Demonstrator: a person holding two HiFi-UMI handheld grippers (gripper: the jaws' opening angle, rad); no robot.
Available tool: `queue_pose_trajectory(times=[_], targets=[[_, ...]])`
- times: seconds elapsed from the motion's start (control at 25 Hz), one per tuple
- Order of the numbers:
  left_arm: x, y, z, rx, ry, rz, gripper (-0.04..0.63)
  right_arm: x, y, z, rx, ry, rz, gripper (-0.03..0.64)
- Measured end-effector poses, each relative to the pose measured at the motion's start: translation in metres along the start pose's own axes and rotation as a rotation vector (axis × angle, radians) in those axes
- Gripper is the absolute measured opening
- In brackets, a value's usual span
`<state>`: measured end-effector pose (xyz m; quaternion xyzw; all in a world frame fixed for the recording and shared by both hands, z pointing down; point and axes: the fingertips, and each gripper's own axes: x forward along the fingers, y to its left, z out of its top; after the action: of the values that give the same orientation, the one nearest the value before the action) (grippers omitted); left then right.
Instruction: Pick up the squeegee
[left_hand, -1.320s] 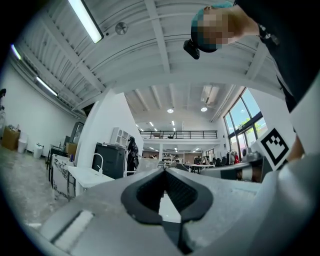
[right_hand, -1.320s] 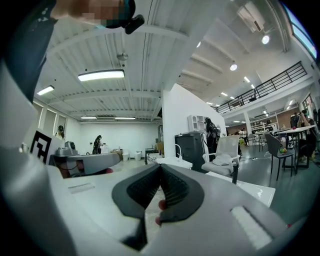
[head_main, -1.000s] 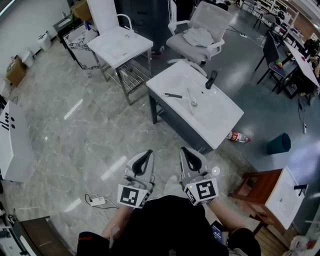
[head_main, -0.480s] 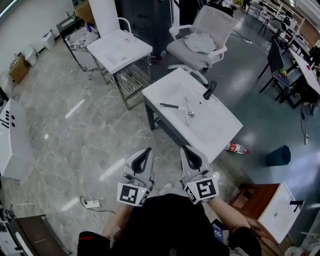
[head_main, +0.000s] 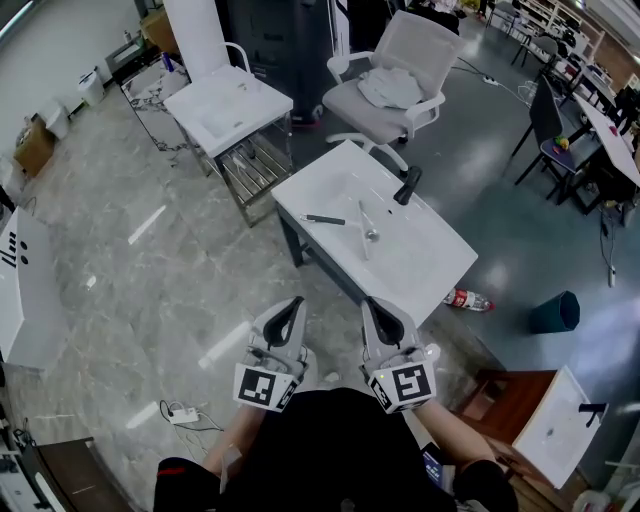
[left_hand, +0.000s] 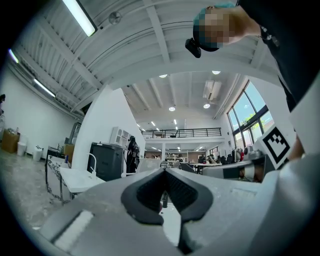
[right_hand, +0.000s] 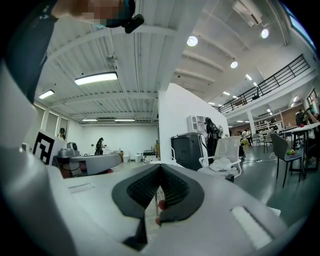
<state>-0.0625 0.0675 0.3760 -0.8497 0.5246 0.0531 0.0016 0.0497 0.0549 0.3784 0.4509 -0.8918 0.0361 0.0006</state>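
**White basin ahead, both claws clenched and empty**

White plastic covers the left claw (head_main: 296, 302), which is held level and close to the person's body. Its jaws are pressed together with nothing between them. That looks like a carrying posture for the walk-up, not a reach.

The squeegee (head_main: 325, 219) lies flat on the white surface (head_main: 440, 265), well ahead of both claws and roughly between their lines of aim. It seems to have a dark handle and a pale blade, though it is too small to be sure. A black tap (head_main: 406, 186) stands just beyond it.

The right claw (head_main: 368, 300) sits beside the left one, also level, clenched and empty. Both will need to open before a grasp.

Only the head view shows the squeegee and how it lies. The left gripper view confirms the left claw (left_hand: 163, 170) is closed, with a bit of pale surface showing past the tips. The right gripper view shows the right claw (right_hand: 160, 166) closed too, and beyond it a white office chair (right_hand: 223, 150), but no squeegee.
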Motion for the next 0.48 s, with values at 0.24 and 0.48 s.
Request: queue_pose_trajectory(times=[0.24,0.48], targets=[[0.028,0.0,-0.01,-0.016,0.009,-0.057,0.002,0.004,-0.029,-0.003,-0.007,0.008,-0.07,0.003],[0.072,0.013,-0.024,-0.026,0.025,-0.127,0.002,0.02,-0.058,-0.012,-0.01,0.03,-0.147,0.003]])
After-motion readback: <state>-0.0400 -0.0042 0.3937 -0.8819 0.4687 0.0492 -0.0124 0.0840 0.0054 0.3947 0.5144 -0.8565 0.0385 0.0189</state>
